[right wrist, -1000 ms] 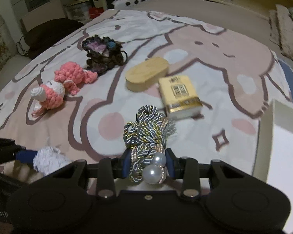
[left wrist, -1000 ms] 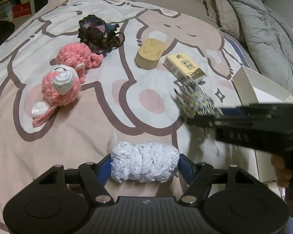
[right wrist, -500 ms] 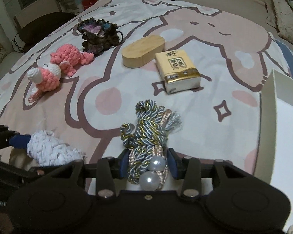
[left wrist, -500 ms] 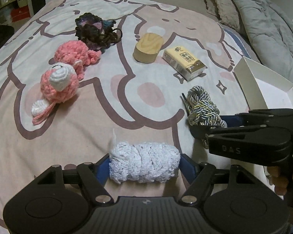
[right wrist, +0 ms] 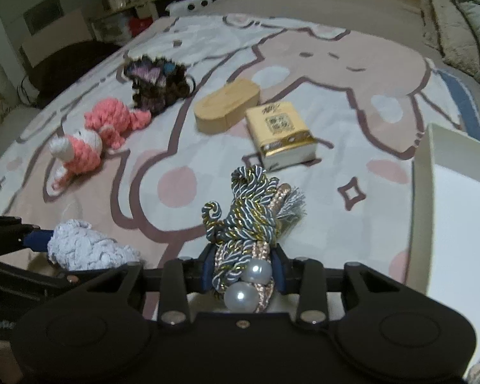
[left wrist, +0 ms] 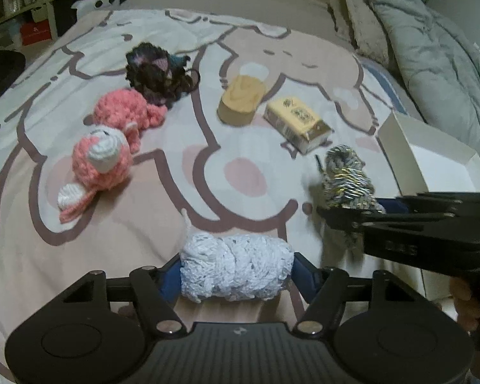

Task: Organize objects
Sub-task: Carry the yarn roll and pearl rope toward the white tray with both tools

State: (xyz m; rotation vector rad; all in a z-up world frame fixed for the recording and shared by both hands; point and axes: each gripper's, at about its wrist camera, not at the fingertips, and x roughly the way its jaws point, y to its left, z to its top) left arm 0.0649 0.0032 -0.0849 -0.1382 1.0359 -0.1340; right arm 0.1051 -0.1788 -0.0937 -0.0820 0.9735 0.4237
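Left wrist view
Left tongs: you have them closed on the white crochet bundle, which lies crosswise between the blue pads, above the bedspread.
Landmark: the tissue pack lies flat on the bedspread near the middle of the scene.
Wooden box: just left of the tissue pack, apart from it.
Dark yarn bundle: further left of the tissue pack, beyond the wooden box.
Pink crochet toy: well left of the tissue pack, lying on its side, its rear end touching the dark yarn bundle.
White box: right of the tissue pack, open on top.
Right tongs: you hold them nearer than the tissue pack, closed on the braided cord bundle.

Right wrist view
Right tongs: you have them clamped on the braided cord bundle, two pearl beads sitting between the fingers.
Tissue pack: directly beyond the cord bundle, on the bedspread.
Wooden box: just left of the tissue pack.
Dark yarn bundle and pink crochet toy: further left of the tissue pack.
White box: right of the tissue pack.
Left tongs: low and far left of the tissue pack, gripping the white crochet bundle.
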